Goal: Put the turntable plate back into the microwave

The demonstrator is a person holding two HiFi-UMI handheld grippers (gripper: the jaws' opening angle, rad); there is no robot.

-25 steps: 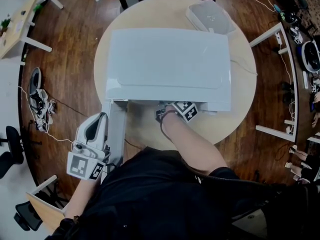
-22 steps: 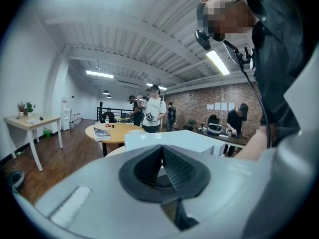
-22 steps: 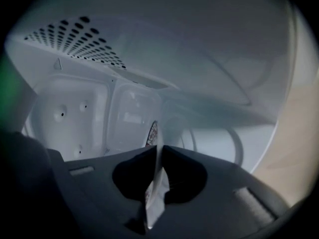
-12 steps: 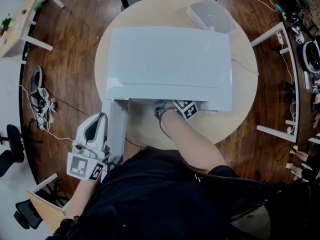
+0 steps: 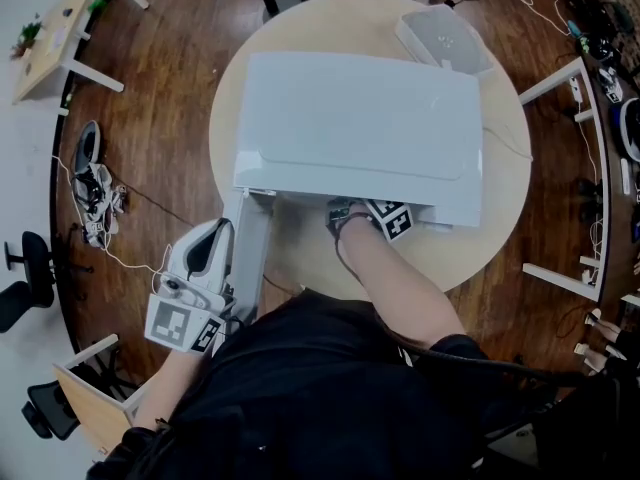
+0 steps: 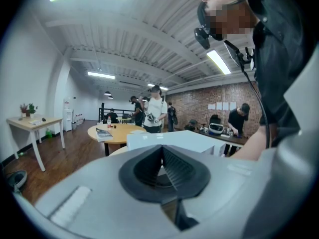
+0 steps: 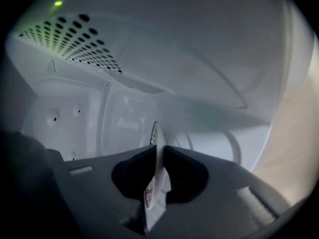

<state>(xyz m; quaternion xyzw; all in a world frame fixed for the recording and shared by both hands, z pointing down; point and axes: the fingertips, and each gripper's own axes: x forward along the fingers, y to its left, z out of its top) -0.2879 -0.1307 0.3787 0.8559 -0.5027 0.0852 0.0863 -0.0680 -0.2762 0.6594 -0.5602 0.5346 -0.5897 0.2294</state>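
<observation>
The white microwave [image 5: 360,128] stands on a round table, its door [image 5: 250,258] swung open to the left. My right gripper [image 7: 159,151] reaches into the white cavity [image 7: 124,113]. The thin rim of the turntable plate [image 7: 157,183] stands edge-on between its pads, which still touch it while the jaws are opening. From the head view only that gripper's marker cube [image 5: 392,218] shows at the opening. My left gripper [image 6: 160,151] is shut on nothing and hangs beside the door's outer end [image 5: 205,258].
A white lidded box [image 5: 445,38] sits on the round table [image 5: 490,238] behind the microwave. White table frames [image 5: 570,168] stand at the right, shoes [image 5: 95,183] and cables lie on the wooden floor at the left. Several people stand far off in the room [image 6: 154,108].
The head view has shifted a little to the right. Both hands stay where they were, the right one still inside the microwave opening.
</observation>
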